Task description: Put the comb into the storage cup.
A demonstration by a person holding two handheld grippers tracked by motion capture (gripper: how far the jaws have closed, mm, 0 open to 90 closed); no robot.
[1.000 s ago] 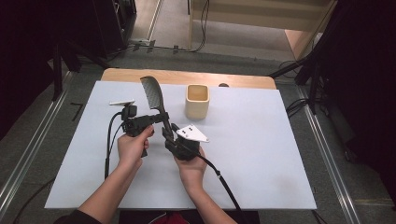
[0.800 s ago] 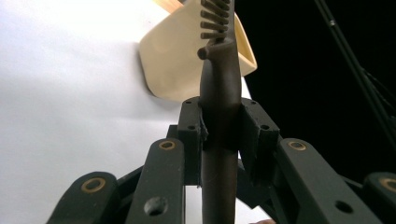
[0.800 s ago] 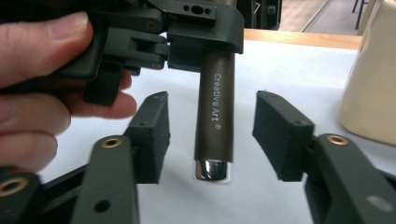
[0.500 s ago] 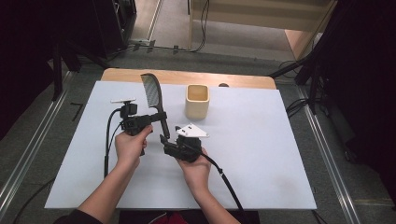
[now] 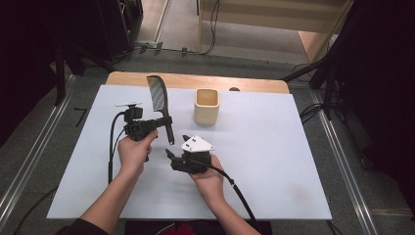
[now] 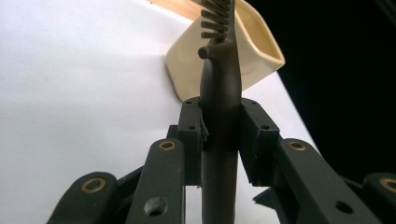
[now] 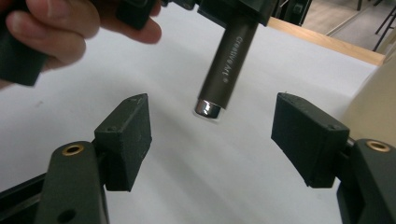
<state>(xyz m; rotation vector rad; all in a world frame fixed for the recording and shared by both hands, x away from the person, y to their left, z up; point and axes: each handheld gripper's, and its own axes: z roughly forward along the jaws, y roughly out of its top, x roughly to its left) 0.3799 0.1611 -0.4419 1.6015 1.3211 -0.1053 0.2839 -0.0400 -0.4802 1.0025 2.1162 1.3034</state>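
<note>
Your left gripper is clamped on the handle of the comb. Your right gripper has just been opening, jaws wide apart, nothing between them; the handle's end is just beyond.

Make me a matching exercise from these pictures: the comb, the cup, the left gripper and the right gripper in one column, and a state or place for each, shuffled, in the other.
1. comb
2. cup
3. left gripper
4. right gripper

A. jaws open, nothing between the pads
B. stands on the white table cover, mouth up
C. clamped by its handle
D. shut on a dark handle

Pairs: 1-C, 2-B, 3-D, 4-A
</note>
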